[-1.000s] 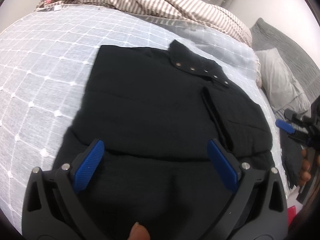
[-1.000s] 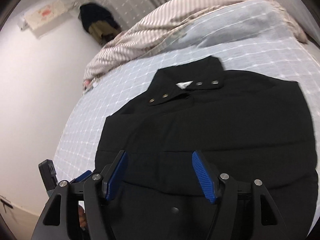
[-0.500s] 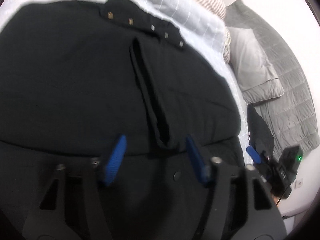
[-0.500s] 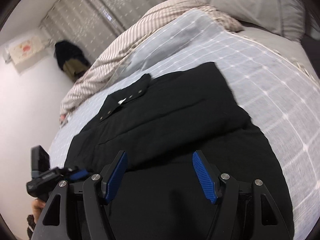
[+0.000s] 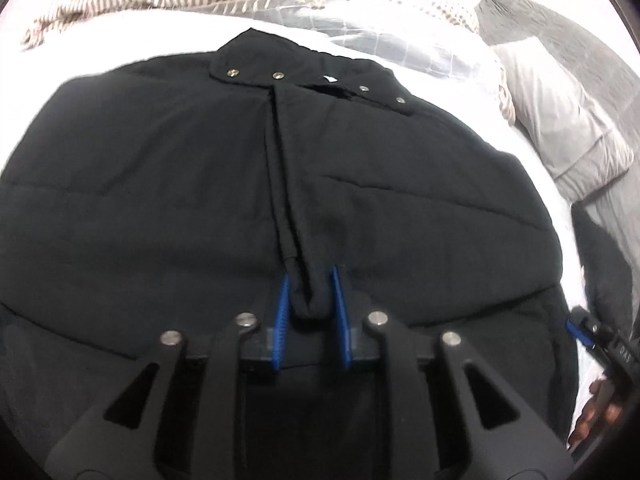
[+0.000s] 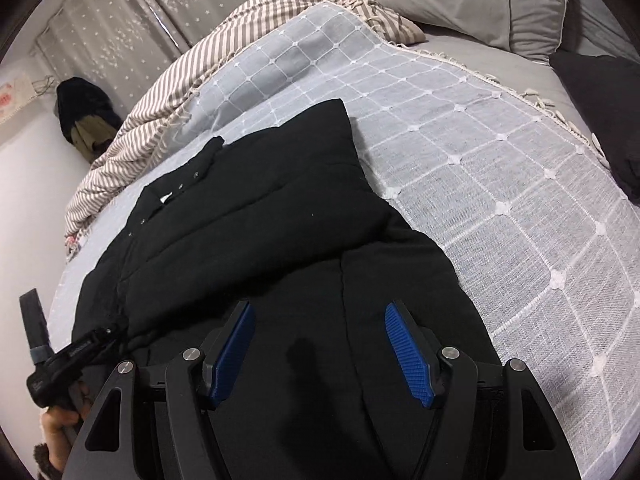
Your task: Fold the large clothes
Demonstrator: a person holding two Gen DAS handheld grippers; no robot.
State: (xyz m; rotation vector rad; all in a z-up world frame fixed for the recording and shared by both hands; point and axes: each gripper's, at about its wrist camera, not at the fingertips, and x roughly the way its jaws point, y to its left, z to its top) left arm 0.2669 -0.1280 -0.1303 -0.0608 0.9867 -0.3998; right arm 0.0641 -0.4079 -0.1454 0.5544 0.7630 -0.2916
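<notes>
The black jacket (image 5: 168, 200) lies spread front-up on the bed, over a white checked throw (image 6: 500, 168), collar and snaps toward the striped blanket (image 6: 132, 132). Its front placket (image 5: 286, 184) runs down the middle as a raised ridge, and the left gripper (image 5: 308, 300) has just been closing on the ridge's lower end — the blue fingers (image 5: 282, 312) now pinch that bunched fabric between them, probably to lift the panel for a fold. The right gripper (image 6: 320, 352) hovers low over the hem on the jacket's other side, its fingers spread and empty (no cloth between them), likely ready to take a second hold — one pinch alone would let this bulky garment sag.
</notes>
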